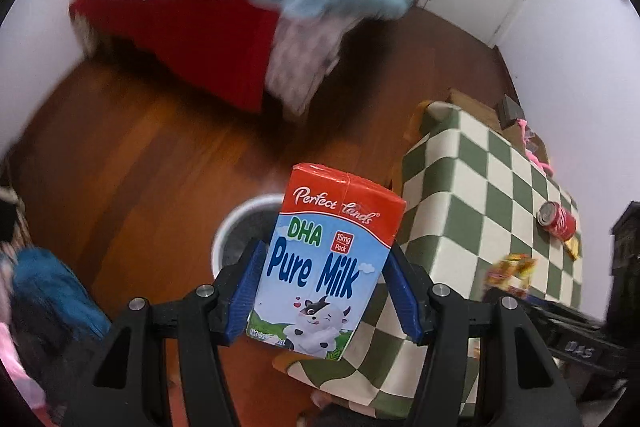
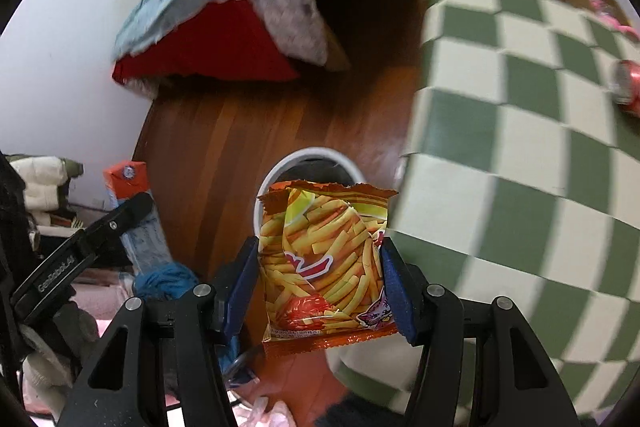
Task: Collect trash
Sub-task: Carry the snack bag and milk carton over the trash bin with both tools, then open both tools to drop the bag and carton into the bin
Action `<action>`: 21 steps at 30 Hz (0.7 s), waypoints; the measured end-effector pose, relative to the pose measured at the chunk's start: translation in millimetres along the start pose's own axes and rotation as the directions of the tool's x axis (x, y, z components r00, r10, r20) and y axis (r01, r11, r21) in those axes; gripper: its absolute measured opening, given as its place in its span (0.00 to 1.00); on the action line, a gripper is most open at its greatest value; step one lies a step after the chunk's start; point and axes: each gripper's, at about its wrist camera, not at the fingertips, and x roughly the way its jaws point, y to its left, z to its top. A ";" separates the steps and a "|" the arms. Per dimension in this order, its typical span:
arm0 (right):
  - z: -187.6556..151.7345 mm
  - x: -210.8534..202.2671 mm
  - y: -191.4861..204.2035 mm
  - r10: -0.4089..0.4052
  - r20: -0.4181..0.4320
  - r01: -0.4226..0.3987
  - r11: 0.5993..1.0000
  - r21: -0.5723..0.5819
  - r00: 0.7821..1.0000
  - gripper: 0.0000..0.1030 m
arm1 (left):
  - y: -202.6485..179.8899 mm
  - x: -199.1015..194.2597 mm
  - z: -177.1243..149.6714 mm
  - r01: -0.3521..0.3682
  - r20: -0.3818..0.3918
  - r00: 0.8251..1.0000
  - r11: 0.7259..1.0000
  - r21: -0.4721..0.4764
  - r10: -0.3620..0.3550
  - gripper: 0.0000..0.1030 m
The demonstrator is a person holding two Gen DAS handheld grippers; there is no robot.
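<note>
The left tool clamps an upright red-and-blue cardboard milk carton by its sides, held above the wooden floor and off the bench's near edge. The right tool pinches a torn-open orange foil fries packet the same way. Both hang over the white round bin on the floor — apparently lined up for dropping. A red drink can lies on its side on the green-checked bench, likely next.

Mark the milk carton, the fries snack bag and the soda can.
milk carton (image 1: pixel 320 267), left wrist view, front panel at the "Pure Milk" lettering.
fries snack bag (image 2: pixel 324 259), right wrist view, middle of the printed front.
soda can (image 1: pixel 558 220), left wrist view, red side wall.
</note>
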 end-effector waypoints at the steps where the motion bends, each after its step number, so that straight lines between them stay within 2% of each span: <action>1: 3.3 17.0 3.1 -0.004 -0.024 0.004 1.000 -0.003 1.000 0.59 | 14.1 12.9 1.4 0.025 -0.031 0.999 0.999 -0.044 -0.027 0.54; 6: 18.6 103.4 9.9 -0.011 -0.138 0.011 1.000 -0.004 0.990 0.59 | 62.9 75.5 1.9 0.075 -0.150 0.983 0.979 -0.189 -0.105 0.54; 13: 34.4 186.8 17.0 -0.042 -0.245 0.036 0.999 -0.031 0.968 0.59 | 98.3 140.5 -0.3 0.038 -0.256 0.960 0.962 -0.269 -0.110 0.55; 15: 38.3 199.9 19.2 -0.050 -0.260 0.039 0.998 -0.045 0.964 0.59 | 107.6 148.7 0.4 0.025 -0.268 0.958 0.960 -0.279 -0.103 0.63; 17: 44.5 218.1 20.2 -0.066 -0.283 0.051 0.997 -0.061 0.957 0.59 | 116.1 153.4 2.7 0.013 -0.264 0.960 0.957 -0.291 -0.093 0.98; 19: 46.4 233.8 23.1 -0.071 -0.311 0.050 0.996 -0.073 0.948 0.66 | 124.1 154.7 3.8 -0.006 -0.264 0.962 0.955 -0.295 -0.075 0.99; 21: 46.4 246.8 27.5 -0.076 -0.326 0.046 0.994 -0.098 0.942 0.89 | 130.4 153.4 3.2 -0.031 -0.265 0.963 0.954 -0.299 -0.052 0.99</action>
